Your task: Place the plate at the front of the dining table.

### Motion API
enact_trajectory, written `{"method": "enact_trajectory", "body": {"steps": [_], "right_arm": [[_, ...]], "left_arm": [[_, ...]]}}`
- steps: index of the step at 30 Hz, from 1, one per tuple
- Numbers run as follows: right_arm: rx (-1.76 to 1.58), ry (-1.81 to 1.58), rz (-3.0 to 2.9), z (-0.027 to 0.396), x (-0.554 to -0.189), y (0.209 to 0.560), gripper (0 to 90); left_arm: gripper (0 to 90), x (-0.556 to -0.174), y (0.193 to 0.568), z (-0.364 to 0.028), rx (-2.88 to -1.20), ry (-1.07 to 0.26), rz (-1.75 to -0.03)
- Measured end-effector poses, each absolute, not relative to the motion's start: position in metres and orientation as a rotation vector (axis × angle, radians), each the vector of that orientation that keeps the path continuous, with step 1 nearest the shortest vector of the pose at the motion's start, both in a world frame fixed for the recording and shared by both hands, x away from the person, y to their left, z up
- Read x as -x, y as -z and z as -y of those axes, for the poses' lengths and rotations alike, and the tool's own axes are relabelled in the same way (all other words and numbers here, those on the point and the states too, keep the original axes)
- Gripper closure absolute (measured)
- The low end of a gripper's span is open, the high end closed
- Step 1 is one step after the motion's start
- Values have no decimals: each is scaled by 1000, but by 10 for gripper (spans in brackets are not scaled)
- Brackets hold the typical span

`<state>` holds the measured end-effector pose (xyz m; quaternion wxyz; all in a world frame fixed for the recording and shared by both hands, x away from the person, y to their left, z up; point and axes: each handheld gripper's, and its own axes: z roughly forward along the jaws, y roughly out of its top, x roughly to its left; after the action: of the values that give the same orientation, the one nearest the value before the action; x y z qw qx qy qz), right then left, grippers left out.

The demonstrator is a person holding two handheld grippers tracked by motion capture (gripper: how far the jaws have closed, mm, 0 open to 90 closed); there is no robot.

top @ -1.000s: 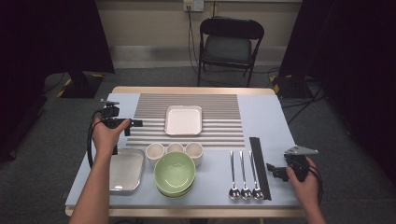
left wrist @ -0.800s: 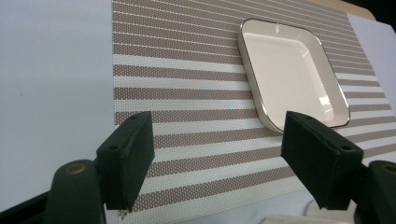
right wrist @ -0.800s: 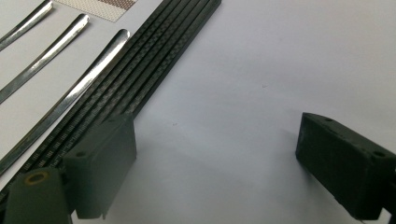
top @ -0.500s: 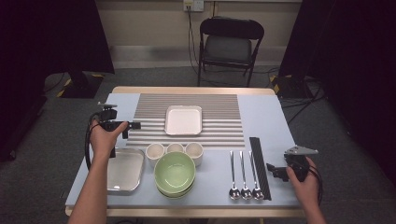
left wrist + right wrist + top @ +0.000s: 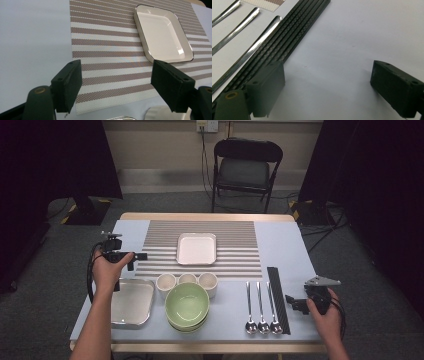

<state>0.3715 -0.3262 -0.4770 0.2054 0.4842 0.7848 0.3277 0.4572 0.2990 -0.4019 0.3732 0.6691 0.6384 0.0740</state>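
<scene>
Jaws of left gripper (image 5: 141,256) apart | over striped mat (image 5: 235,247)

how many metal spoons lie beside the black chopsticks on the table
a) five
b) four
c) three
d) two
c: the high view shows three metal spoons lying side by side, bowls toward the near edge, just left of the black chopsticks.
</scene>
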Motion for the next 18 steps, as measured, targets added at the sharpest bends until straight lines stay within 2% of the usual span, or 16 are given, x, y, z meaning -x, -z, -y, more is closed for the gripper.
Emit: {"method": "enact_trajectory", "body": {"steps": [18], "right_arm": [[-1350,-913,-2188,326,-372,477,111]], "left_arm": [[249,-447,407,-305,-1712,-194,-1641]]}}
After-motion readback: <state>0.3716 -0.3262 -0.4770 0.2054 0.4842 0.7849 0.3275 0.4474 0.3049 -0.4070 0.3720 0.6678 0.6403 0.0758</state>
